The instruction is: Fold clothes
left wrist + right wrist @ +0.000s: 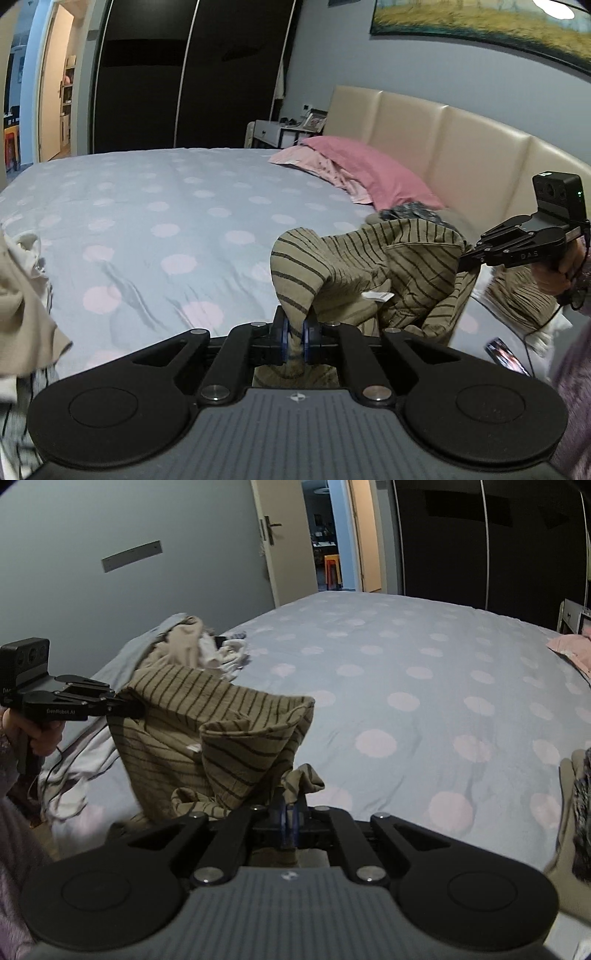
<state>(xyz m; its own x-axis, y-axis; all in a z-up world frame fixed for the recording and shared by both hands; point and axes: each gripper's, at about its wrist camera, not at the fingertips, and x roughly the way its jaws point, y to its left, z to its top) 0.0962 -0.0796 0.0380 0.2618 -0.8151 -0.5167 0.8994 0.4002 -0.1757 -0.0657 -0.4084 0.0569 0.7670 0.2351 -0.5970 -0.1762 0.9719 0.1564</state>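
the left gripper (295, 334) is pinching a bunched edge of the striped garment (369, 266), its blue-padded fingers (283, 338) pressed nearly together with cloth squeezed between them. the right gripper (289, 818) is doing the same with another gathered edge of that olive, dark-striped cloth, its jaws closed down on the fabric. between the two tools the garment is hanging in loose folds above the near edge of the bed (166, 206), sagging in the middle, with a small white label (376, 295) showing on its inner side. the bed is wearing a pale blue cover with light pink dots. a pile of other clothes (192, 646), beige and white, is lying on the bed to the person's left, just behind the left tool as seen from the right wrist view. a pink pillow (373, 170) is leaning by the padded cream headboard (461, 147) on the person's right. a hand (554, 273) is gripping the handle of the right tool, and a phone (508, 356) with a lit screen is lying near the bed's edge below it.
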